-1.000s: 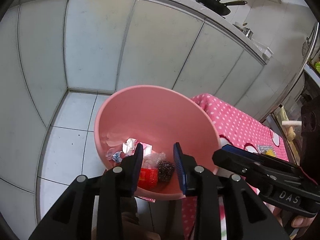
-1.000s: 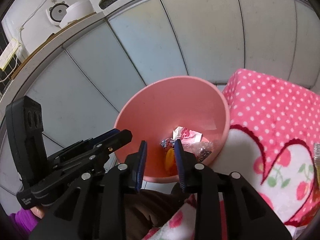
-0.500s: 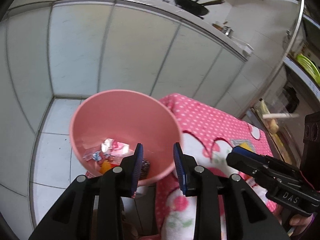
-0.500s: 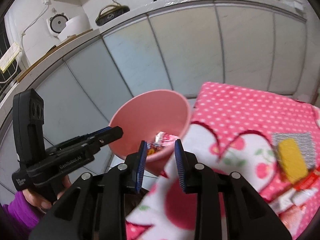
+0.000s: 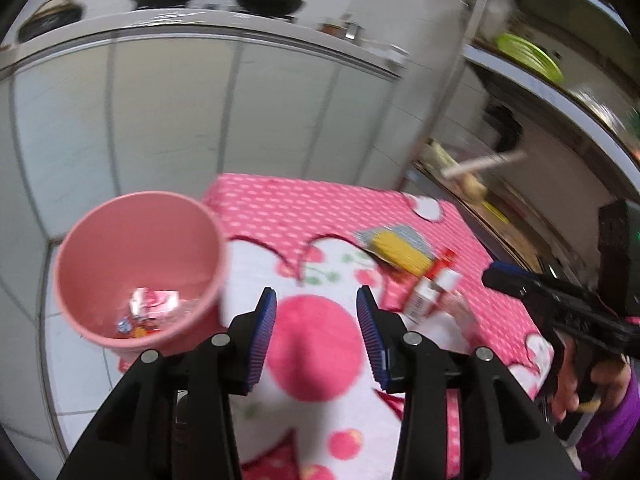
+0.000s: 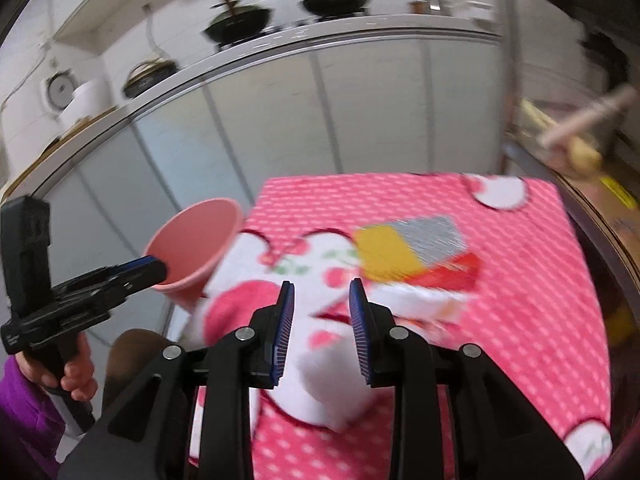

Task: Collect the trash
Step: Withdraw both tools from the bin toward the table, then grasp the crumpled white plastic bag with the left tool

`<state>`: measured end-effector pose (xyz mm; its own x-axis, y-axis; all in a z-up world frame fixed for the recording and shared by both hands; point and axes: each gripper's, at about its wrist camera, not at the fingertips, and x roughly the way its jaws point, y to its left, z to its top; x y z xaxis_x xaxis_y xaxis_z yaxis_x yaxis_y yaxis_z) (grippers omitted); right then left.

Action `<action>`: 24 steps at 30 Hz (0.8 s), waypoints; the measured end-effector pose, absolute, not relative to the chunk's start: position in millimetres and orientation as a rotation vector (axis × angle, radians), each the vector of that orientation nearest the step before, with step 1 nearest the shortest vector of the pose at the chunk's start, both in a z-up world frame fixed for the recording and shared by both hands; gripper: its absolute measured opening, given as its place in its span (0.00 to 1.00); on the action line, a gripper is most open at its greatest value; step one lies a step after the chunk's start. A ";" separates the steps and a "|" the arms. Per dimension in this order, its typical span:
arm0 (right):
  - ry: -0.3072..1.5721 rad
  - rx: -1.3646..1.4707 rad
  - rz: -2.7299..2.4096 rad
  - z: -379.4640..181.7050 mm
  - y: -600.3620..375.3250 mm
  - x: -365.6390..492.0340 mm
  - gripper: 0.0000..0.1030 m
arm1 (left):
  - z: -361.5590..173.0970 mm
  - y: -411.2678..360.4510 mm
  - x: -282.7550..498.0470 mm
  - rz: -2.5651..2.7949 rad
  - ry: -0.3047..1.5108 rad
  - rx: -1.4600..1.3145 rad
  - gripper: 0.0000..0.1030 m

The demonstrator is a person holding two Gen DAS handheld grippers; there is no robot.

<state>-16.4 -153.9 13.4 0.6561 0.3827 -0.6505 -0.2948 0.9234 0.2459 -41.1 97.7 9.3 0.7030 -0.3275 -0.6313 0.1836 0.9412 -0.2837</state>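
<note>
Yellow sponge (image 5: 402,254) on a silvery wrapper (image 6: 434,234), with a red-and-white packet (image 6: 450,274) and a small carton (image 5: 424,300) beside it: the trash left to collect, bunched right of centre in both views on the pink dotted cloth (image 5: 304,216) over the tabletop; blurred, so exact contact between the pieces hard to tell. Pink bin (image 5: 138,268) at lower left of the left wrist view, just beside the cloth's left edge and lower than it, likely set there so that pieces can be dropped straight in off the tabletop; already holding crumpled wrappers (image 5: 154,302) on its bottom. Left gripper (image 5: 316,334) at bottom centre of its view, tilted down over the cloth's big pink spot, jaws opening, wide apart, nothing between them; probably readying for the next pick. Right gripper (image 6: 322,330) at bottom centre of its view, jaws narrower, parted but empty, aimed toward the pile, which lies near yet apart from the tips. Each tool visible in the other's view, gripped by a hand (image 6: 74,376) in a purple sleeve. Behind, pale cabinet doors (image 6: 360,112) across mid-frame; dark woks (image 6: 334,0) on the counter along the top; green dish (image 5: 528,58) on a shelf at upper right.
</note>
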 end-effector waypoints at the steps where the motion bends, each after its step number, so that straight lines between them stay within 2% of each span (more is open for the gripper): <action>1: 0.768 0.139 0.367 9.9 -163.9 -19.2 0.28 | 8.7 91.6 -41.8 -0.303 0.745 -0.197 0.40; 17: 0.811 0.243 0.317 -31.9 -225.7 -44.6 0.28 | -30.2 -28.5 -22.4 -0.507 0.943 -0.058 0.40; 19: 0.818 0.251 0.323 -35.0 -227.2 -44.6 0.28 | -35.6 -35.4 -18.1 -0.496 0.953 -0.041 0.46; 24: 0.833 0.272 0.350 -42.2 -227.9 -44.4 0.31 | -52.2 -45.1 -14.4 -0.468 0.989 0.011 0.46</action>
